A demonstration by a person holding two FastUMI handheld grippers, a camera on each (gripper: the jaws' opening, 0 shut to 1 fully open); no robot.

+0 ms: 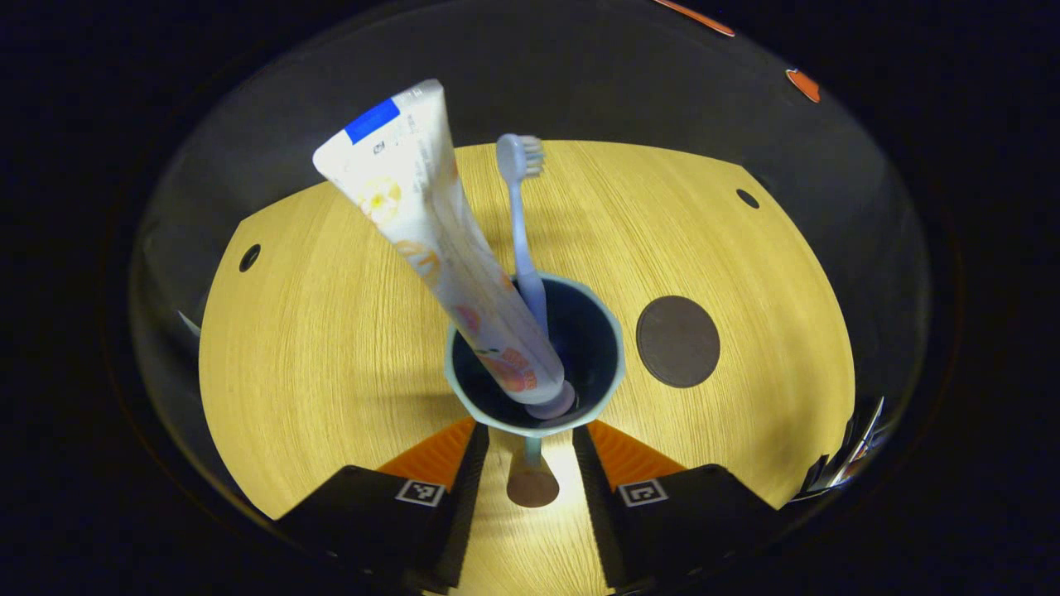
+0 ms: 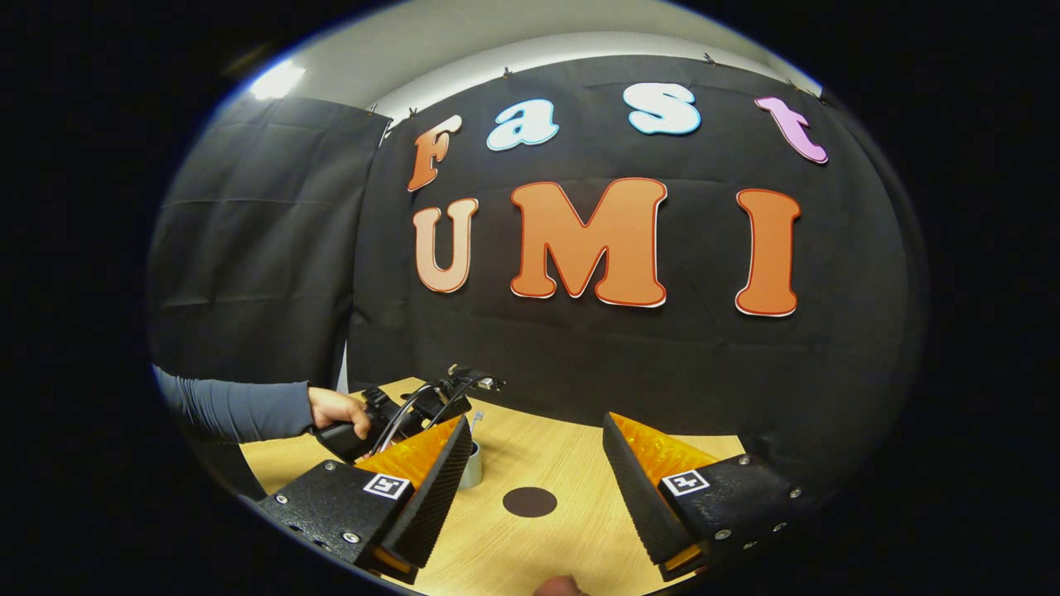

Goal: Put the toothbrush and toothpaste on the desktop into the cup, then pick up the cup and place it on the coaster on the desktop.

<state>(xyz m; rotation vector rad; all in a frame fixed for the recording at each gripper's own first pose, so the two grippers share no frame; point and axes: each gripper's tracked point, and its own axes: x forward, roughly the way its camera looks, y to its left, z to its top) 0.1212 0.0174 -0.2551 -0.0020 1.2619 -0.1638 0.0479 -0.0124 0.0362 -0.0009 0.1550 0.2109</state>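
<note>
Standing just ahead of left gripper (image 1: 531, 451), cup (image 1: 534, 356) sits at fingertips, its handle in gap between spread fingers; contact cannot be told. Toothpaste (image 1: 431, 240) and toothbrush (image 1: 523, 232) stand inside cup, toothpaste leaning left. Coaster (image 1: 677, 341) lies beside cup, right of left gripper. Right gripper (image 2: 537, 468) wide apart, holding nothing; coaster ahead between its fingers.

No readable text on toothpaste (image 1: 431, 223).

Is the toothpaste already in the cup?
Yes. The toothpaste stands cap-down inside the cup, leaning left, with the toothbrush beside it.
</note>
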